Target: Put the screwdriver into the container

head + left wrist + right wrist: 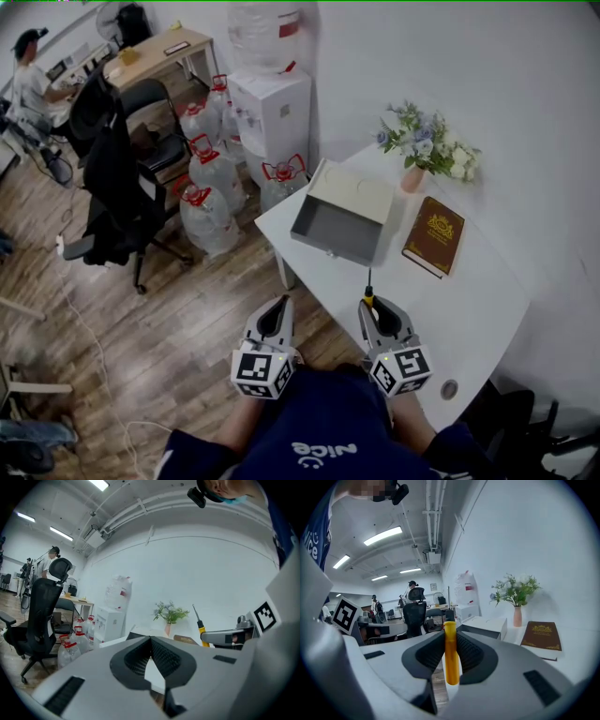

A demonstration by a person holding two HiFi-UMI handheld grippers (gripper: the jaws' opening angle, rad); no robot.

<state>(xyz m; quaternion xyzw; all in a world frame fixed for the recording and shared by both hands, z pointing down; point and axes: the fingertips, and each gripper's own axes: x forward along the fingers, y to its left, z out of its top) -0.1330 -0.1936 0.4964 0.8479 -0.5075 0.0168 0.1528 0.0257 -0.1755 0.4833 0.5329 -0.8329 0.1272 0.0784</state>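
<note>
Two ribbed pads (469, 652) of right tongs (450, 635) pinch cylindrical yellow screwdriver (450, 660).

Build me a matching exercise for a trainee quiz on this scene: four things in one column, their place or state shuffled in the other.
Things:
1. screwdriver
2. container
3. book
4. left gripper

Place or state:
A. lies closed on the table
B. shut, nothing between its fingers
C. clamped in the right gripper
D. open, nothing inside

Pairs: 1-C, 2-D, 3-A, 4-B
</note>
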